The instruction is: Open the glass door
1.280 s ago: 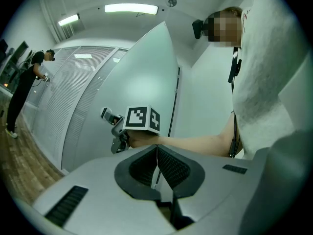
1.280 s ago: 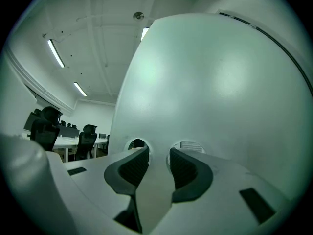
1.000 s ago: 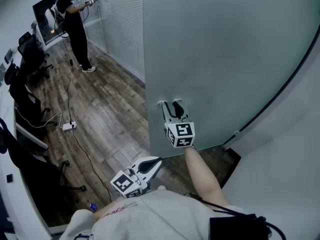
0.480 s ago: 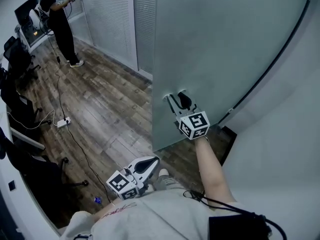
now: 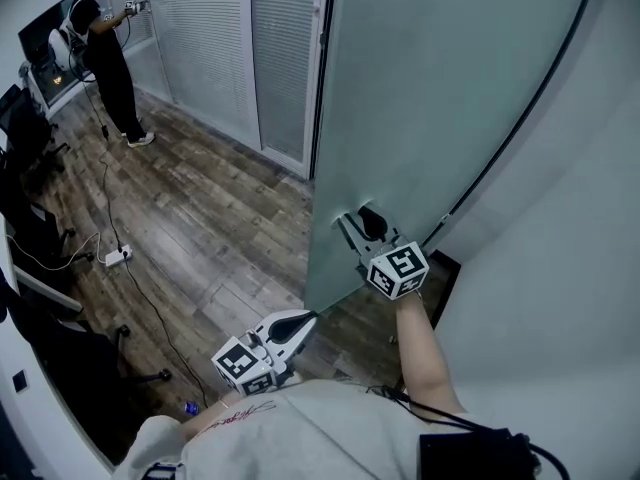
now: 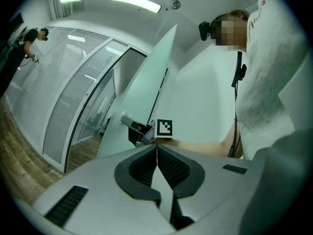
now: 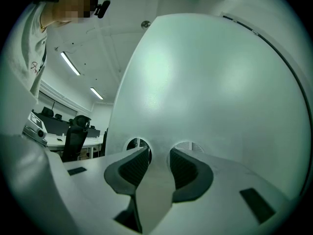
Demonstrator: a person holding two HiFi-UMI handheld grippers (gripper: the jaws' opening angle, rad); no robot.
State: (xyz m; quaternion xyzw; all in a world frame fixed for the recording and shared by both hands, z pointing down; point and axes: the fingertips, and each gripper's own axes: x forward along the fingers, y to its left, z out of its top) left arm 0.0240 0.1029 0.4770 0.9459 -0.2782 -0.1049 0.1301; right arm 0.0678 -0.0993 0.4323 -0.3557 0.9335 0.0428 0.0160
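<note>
A person [image 5: 108, 58] stood upper left beside slatted blinds [image 5: 205, 48]; a power strip [image 5: 116, 257] lay on the wooden floor [image 5: 220, 208], black chairs [image 5: 22, 128] lining the left edge.

We are looking at an office: black office chairs [image 5: 24, 118] are standing along white benches [image 7: 54, 142], glass walls with blinds [image 5: 200, 48] and a frosted glass door [image 5: 430, 98] are dividing the rooms, long ceiling lamps [image 6: 134, 2] are shining, and a power strip [image 5: 115, 257] is lying on the wood floor [image 5: 220, 218].
</note>
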